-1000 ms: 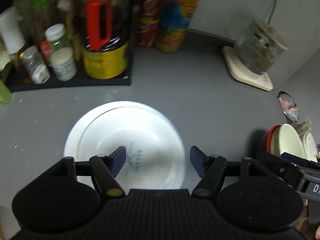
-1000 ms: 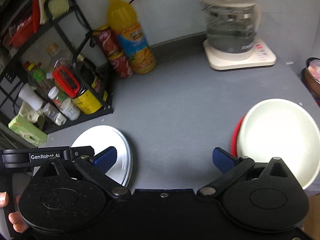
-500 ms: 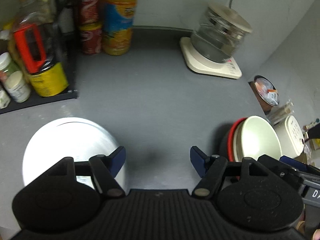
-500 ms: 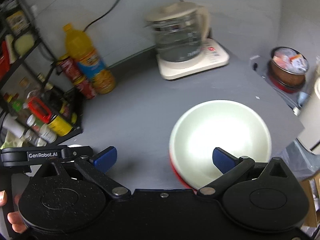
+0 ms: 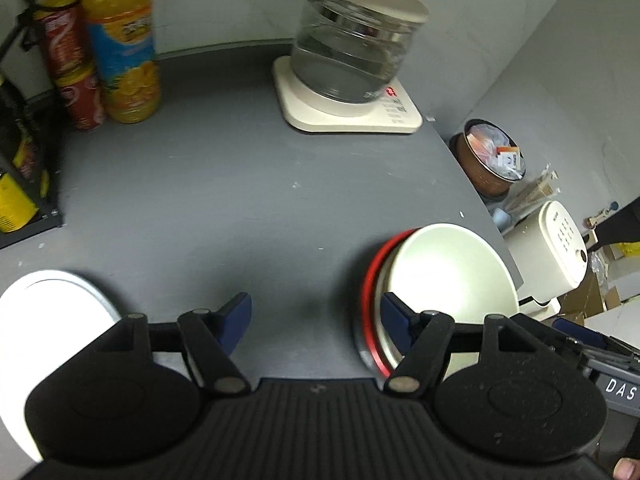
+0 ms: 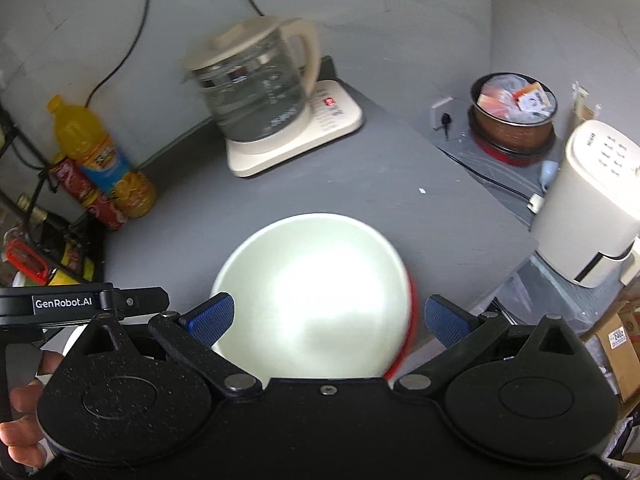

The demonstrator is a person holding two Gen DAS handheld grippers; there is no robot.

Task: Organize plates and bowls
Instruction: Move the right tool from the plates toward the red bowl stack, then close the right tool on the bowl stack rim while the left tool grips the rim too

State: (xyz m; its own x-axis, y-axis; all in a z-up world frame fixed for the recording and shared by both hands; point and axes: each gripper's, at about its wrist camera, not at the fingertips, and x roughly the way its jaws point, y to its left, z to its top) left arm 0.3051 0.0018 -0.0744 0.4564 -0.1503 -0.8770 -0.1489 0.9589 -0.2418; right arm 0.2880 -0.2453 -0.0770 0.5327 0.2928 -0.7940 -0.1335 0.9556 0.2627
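Note:
A cream bowl nested in a red bowl sits near the grey counter's right edge. My right gripper hangs over it, open, blue pads on either side and nothing gripped. In the left wrist view the same cream bowl with its red rim lies at lower right, partly behind the right pad. My left gripper is open above bare counter. The white plates lie at the lower left, partly hidden by the gripper body.
A glass kettle on its cream base stands at the back. An orange juice bottle, red cans and a black rack line the left. Past the counter's right edge are a brown bowl and a cream appliance.
Both grippers have swung to the right. The white plates slid from under the left gripper to the frame's lower left. The cream bowl has come under the right gripper. Jaws stayed open.

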